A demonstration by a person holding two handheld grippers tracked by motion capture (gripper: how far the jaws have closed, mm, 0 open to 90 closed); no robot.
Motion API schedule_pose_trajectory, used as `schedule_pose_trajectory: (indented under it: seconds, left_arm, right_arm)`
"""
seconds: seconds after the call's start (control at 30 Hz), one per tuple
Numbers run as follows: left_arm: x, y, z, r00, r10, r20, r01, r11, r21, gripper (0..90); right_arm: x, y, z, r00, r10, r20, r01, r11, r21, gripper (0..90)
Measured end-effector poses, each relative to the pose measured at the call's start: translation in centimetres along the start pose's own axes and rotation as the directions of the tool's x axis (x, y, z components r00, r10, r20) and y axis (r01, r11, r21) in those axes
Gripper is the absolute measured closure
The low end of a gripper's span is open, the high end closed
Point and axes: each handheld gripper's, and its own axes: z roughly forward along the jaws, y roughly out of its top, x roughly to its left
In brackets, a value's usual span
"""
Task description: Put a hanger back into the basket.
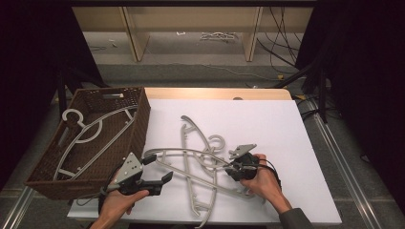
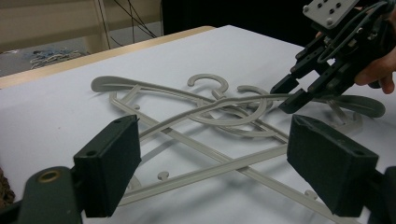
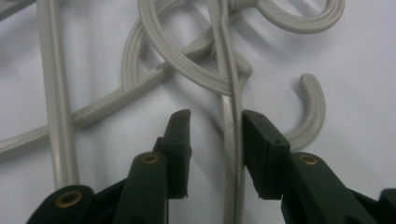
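On white table (image 1: 286,143), near-centre: pile of grey hangers (image 1: 200,162), tangled, hooks overlapping mid-pile. Brown wicker basket (image 1: 138,119) at left w/ one hanger (image 1: 90,131) already inside, so job reads as moving hangers into basket one by one.

Right gripper (image 1: 228,168) at right edge of pile, jaws partly closed, straddling one hanger bar (image 3: 232,140). In right gripper view bar sits between jaws: right pad (image 3: 257,140) touching or nearly touching bar, left pad (image 3: 180,135) w/ visible gap. Not clamped yet, nothing held.

Key relation: bar long axis runs straight along gripper's pointing direction, near to far in right gripper view, i.e. parallel to jaws, squeeze goes across bar's thin width. Good alignment. Bar off-centre in gap, towards right pad, so expect slight sideways nudge on closing.

Left gripper (image 1: 155,176) at near-left of pile, between pile and basket, jaws wide, empty, aimed at hangers from left, not touching.

Right gripper clearly nearer to a grip; left nearer to basket.

Risk, judged: grabbed bar threads through a neighbouring hook (image 3: 187,65) just beyond jaw tips, so lift prob drags 2nd hanger along.
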Motion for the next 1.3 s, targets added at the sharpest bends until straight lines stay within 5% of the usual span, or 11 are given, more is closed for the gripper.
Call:
schedule_pose_trajectory:
  seconds: [0.47,0.7,0.9,1.07,1.3]
  left_arm:
    - [-0.1,0.0,0.4,1.0,-0.001,-0.001,0.001,0.9999,0.014,17.7]
    - [-0.2,0.3,1.1,0.9997,0.024,0.008,-0.024,0.9995,0.021,18.0]
    - [0.2,0.8,3.4,0.9982,0.054,0.028,-0.056,0.9959,0.071,19.7]
    - [0.2,1.9,6.2,0.9955,0.085,0.041,-0.091,0.9842,0.152,25.9]
    - [1.0,3.3,8.8,0.9959,0.083,0.037,-0.088,0.9785,0.186,30.3]
  right_arm:
    - [-0.4,1.0,0.9,0.9977,-0.068,0.006,0.067,0.996,0.056,81.1]
    - [0.1,1.6,-0.7,0.9858,-0.16,0.053,0.157,0.987,0.046,81.6]
    - [0.7,1.8,-1.7,0.9748,-0.202,0.094,0.2,0.979,0.034,81.7]
    - [1.0,2.2,-2.7,0.9674,-0.229,0.108,0.227,0.973,0.025,81.7]
    - [1.7,2.6,-3.8,0.9548,-0.263,0.138,0.266,0.964,0.002,81.8]
